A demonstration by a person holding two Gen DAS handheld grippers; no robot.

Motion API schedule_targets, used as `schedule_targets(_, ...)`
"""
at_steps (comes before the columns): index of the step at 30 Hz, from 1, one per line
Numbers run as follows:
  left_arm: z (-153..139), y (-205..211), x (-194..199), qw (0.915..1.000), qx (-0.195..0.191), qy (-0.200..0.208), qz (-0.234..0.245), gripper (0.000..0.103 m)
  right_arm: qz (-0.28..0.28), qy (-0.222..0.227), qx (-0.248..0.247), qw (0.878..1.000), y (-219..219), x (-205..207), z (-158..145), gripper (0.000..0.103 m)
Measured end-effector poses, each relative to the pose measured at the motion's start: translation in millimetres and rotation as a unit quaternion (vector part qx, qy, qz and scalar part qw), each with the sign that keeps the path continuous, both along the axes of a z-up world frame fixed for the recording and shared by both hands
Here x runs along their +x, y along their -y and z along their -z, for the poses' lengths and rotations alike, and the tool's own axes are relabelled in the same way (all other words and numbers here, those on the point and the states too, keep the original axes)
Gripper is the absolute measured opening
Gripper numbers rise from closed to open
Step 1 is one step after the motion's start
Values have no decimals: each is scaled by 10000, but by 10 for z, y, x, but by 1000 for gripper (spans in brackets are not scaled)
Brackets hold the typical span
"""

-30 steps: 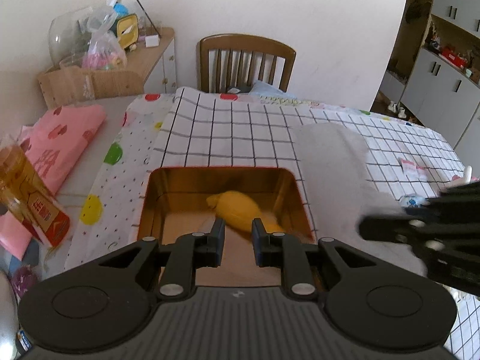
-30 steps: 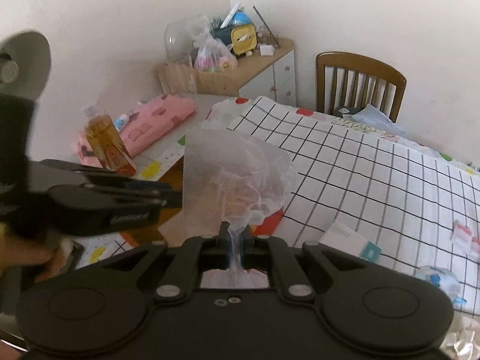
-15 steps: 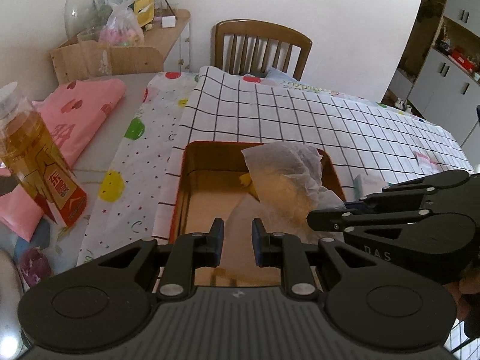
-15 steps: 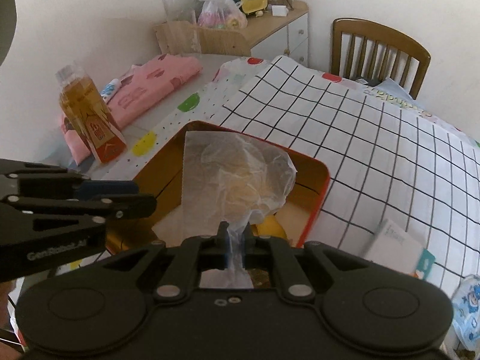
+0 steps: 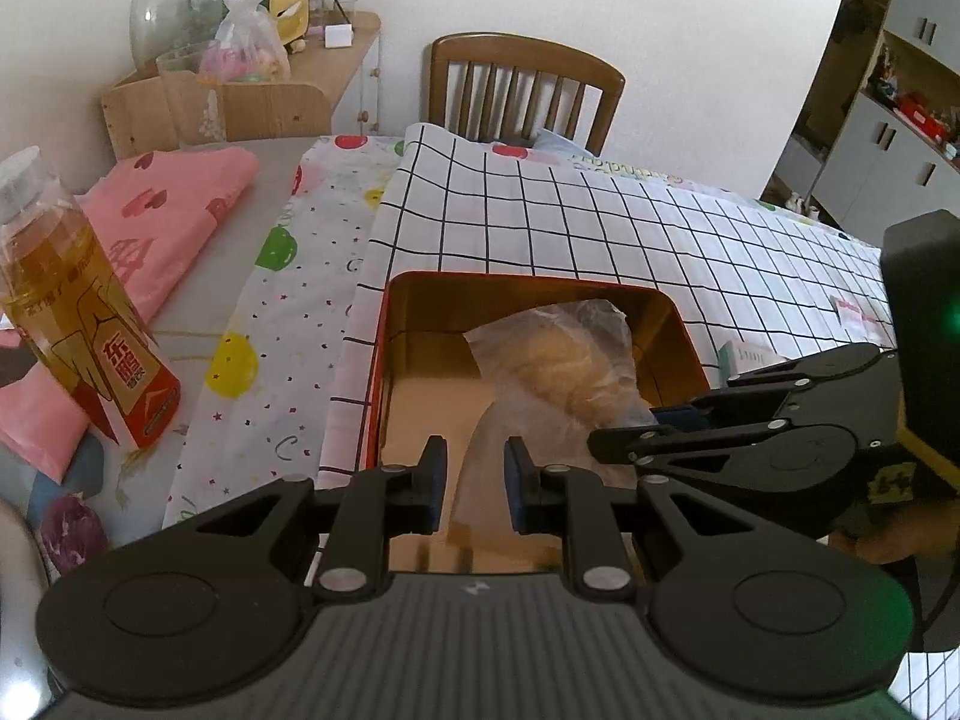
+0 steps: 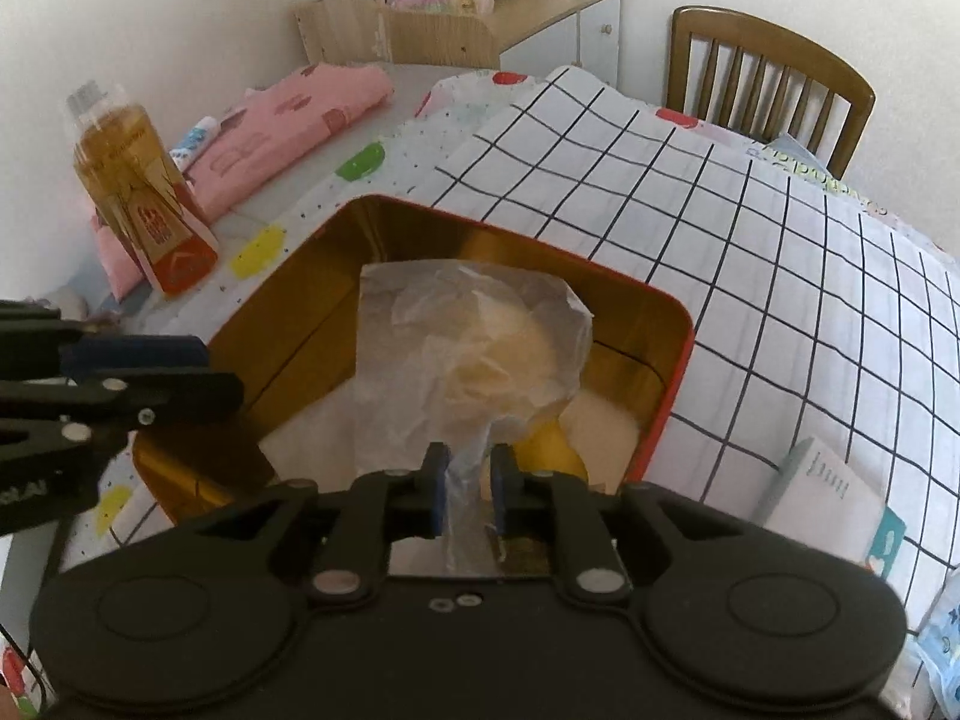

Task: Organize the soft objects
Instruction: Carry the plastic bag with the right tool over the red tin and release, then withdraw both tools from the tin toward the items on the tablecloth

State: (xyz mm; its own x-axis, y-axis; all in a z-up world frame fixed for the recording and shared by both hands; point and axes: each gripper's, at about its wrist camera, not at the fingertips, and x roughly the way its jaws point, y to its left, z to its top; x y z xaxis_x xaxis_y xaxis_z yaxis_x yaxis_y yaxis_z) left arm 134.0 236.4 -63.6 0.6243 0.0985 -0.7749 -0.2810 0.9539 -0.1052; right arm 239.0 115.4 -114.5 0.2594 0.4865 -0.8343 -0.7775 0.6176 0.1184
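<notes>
Here, a clear bag with a pale soft bun (image 6: 480,360) is being lowered into the red-rimmed tin (image 6: 678,360), its twisted neck lying between the pads of the right gripper (image 6: 468,495), whose jaws are opening; whether the pads are pressing on the plastic cannot be told for sure. The bag is being seen well inside the tin's right half, resting partly over a yellow soft object (image 6: 555,456) at the near right corner. Open floor is being left in the tin's left half, where bare cardboard-coloured lining is showing. The left gripper (image 5: 476,486) is being held above the tin's near edge with its jaws set narrow and nothing between them. The tin's far wall and right wall are being crowded by the bag, while the left wall is being kept free. To the left, a bottle of amber drink (image 5: 78,312) is standing on the dotted cloth (image 5: 282,324), near the tin's left side, with a folded pink cloth (image 5: 174,222) beyond it. A small white packet (image 6: 822,498) is lying on the checked cloth (image 6: 780,276) just right of the tin. A wooden chair (image 5: 525,90) is standing at the far edge.
</notes>
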Motion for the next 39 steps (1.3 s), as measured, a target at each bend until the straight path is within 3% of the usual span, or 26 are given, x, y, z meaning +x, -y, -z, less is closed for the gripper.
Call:
schedule_targets(5,-3,5,-1,10000,18,3,50,20,-74,58,-62,9999,-1,-4,33,24)
schedule_targets(9,-16,8,-12,10000,10,44,76,20,-123,61,75,9999,41,-35,-18,40)
schedule_targets(15,-79,29,-34,9998,55,145,91,20,-237,196,200,9993,124,-138,-143,54)
schedule_targets(23,-219,126,-73,9992,197,292,183,20,-86,283,593,9978,376,-190,-392,63)
schedule_targets(27,-311,219,-102,9984,287,414,257,20,-53,348,793,9962,516,-232,-519,73)
schedule_targets(39,-546,571,-140,9957,404,738,397,20,157,597,1371,9886,1105,-417,-833,79)
